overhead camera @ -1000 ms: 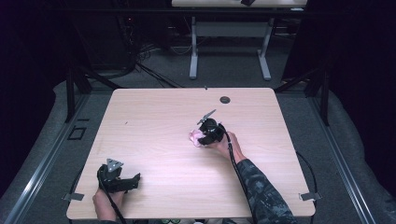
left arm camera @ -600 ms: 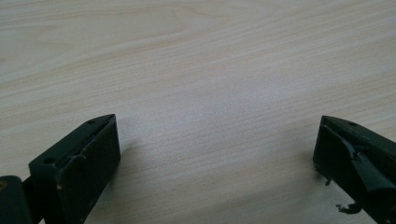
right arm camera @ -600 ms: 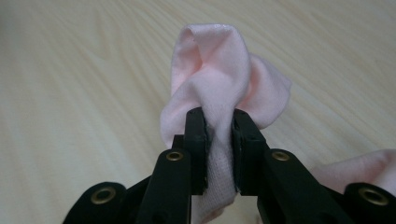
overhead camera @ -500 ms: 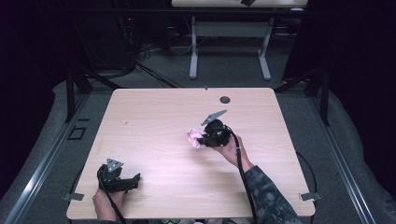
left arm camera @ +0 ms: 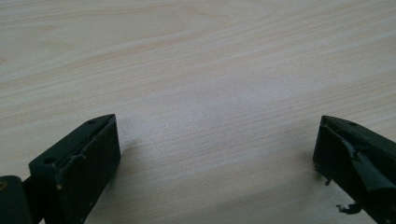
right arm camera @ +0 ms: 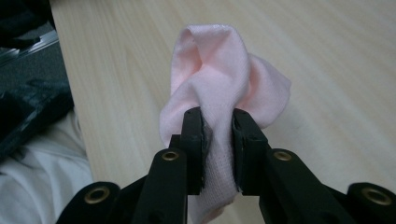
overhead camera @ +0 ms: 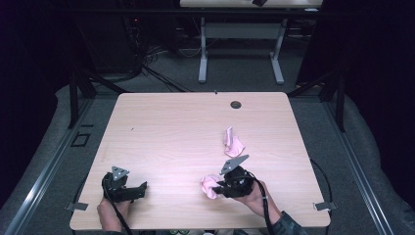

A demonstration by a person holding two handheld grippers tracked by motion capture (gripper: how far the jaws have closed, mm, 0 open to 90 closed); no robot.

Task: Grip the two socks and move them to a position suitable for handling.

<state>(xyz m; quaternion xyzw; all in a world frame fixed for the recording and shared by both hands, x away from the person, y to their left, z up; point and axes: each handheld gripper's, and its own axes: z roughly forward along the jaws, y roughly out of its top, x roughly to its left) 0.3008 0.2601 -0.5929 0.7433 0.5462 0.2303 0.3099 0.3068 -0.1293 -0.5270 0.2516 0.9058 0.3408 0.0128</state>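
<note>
At the bottom of the high view our right gripper [overhead camera: 219,185] now sits close to the table's near edge, right of centre, its jaws pinching a pink sock [overhead camera: 210,185]; half a second ago it was up near the middle of the frame with the pink bundle there, so we have carried this sock toward ourselves. In the right gripper view the jaws are pressed together on a fold of the sock [right arm camera: 219,93], the cloth bulging above and around them with the table's near edge at the upper left. At the lower left of the high view our left gripper [overhead camera: 139,188] rests on the table [overhead camera: 166,132] in the same spot as before; in the left gripper view its jaws stand spread wide apart over bare wood, gripping nothing. Farther up, just right of centre, a second pink sock [overhead camera: 232,142] lies alone on the wood, well apart from the held one. We judge that the pair has been split: one sock is secured, the other is left behind, and the idle left gripper is free to help.
</note>
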